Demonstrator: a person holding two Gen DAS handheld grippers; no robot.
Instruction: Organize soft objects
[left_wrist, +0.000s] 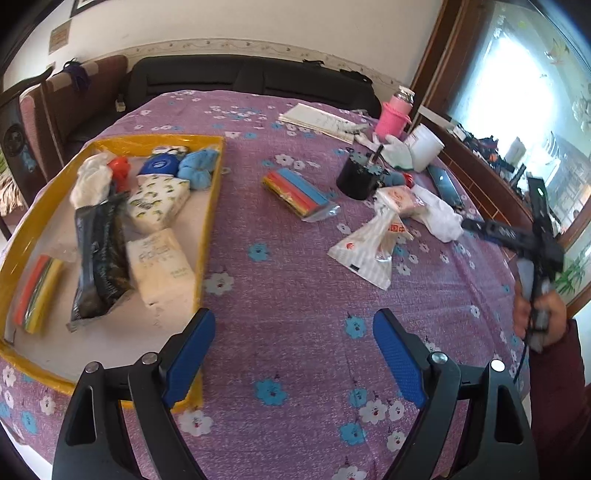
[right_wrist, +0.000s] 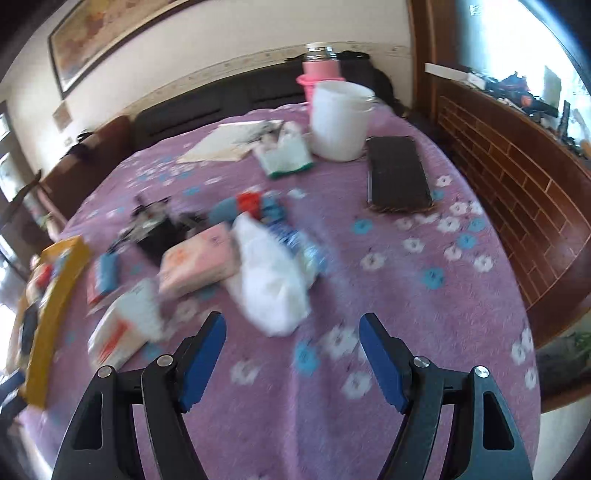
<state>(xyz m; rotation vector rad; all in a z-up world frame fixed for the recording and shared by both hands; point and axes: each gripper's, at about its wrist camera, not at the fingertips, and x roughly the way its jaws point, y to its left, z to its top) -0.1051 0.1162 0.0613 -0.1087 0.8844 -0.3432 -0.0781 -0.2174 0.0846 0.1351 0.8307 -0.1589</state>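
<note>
A yellow tray (left_wrist: 212, 206) at the left holds several soft items, among them tissue packs (left_wrist: 162, 269), a black packet (left_wrist: 99, 254) and blue cloth (left_wrist: 197, 166). My left gripper (left_wrist: 294, 321) hangs open over bare tablecloth just right of the tray, nothing between its fingers. Loose on the cloth lie a rainbow packet (left_wrist: 295, 195), a pink tissue pack (right_wrist: 199, 262), a white plastic bag (right_wrist: 122, 328) and a crumpled white cloth (right_wrist: 269, 288). My right gripper (right_wrist: 292, 321) is open and empty, just short of the white cloth.
A black cup (left_wrist: 356, 177), a white mug (right_wrist: 340, 122), a pink bottle (right_wrist: 321, 74), a phone (right_wrist: 399, 177), a glove (right_wrist: 288, 155) and papers (right_wrist: 229, 144) sit at the far side. A wooden ledge (right_wrist: 517, 177) runs along the right. A hand (left_wrist: 539, 314) holds the right gripper.
</note>
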